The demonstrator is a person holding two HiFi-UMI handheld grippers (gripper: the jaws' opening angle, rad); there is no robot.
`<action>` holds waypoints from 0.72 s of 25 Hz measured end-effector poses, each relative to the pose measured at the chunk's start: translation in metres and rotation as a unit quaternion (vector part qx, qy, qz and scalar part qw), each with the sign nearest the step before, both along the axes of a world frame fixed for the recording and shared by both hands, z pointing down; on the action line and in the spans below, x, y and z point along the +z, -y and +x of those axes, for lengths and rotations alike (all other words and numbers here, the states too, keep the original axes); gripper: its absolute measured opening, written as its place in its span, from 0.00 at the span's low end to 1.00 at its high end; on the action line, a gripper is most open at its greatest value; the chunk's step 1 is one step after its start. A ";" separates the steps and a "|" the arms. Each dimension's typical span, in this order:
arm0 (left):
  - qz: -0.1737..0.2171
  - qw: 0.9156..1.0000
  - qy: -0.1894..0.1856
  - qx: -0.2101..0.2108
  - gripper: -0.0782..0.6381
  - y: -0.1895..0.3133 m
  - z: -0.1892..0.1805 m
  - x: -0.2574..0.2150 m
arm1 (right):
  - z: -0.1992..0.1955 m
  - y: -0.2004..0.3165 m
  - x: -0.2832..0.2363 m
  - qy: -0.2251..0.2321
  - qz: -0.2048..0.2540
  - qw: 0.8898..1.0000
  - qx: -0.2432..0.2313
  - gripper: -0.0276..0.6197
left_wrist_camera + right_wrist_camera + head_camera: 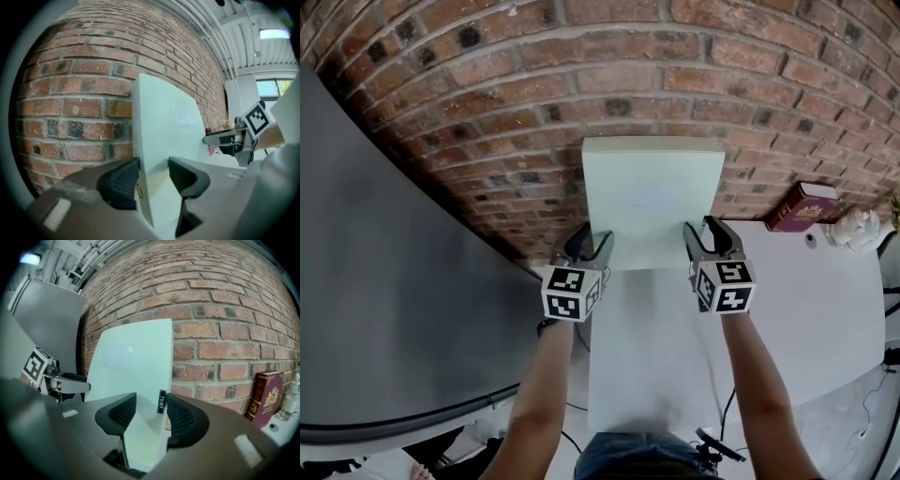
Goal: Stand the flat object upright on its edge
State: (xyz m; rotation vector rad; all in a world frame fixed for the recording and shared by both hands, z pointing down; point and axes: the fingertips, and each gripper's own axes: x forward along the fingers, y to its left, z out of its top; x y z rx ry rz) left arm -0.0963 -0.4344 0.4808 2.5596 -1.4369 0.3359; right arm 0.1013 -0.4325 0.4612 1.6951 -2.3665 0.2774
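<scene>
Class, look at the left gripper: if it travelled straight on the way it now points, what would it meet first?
The left gripper clamps the pale green flat panel. Straight beyond, it would likely meet the red brick wall first, though the gap is unclear.

Count taken at this moment: there was one flat box (652, 197), pale green; two grippers, namely the left gripper (581, 246) and the right gripper (712, 240); one red book (802, 206); one white table (816, 309); one brick wall (581, 75); one grey panel (384, 281).

Pale green flat box (652, 197), red-brown brick wall (581, 75), maroon book (802, 206).
</scene>
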 end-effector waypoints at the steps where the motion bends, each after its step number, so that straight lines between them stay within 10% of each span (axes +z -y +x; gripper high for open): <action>1: -0.002 1.000 0.001 0.000 0.40 0.002 0.000 0.002 | 0.000 0.002 0.001 0.001 -0.001 1.000 0.000 0.34; 18: -0.029 0.999 0.015 -0.003 0.40 0.032 -0.001 0.030 | 0.001 0.030 0.025 -0.005 -0.023 1.000 0.001 0.31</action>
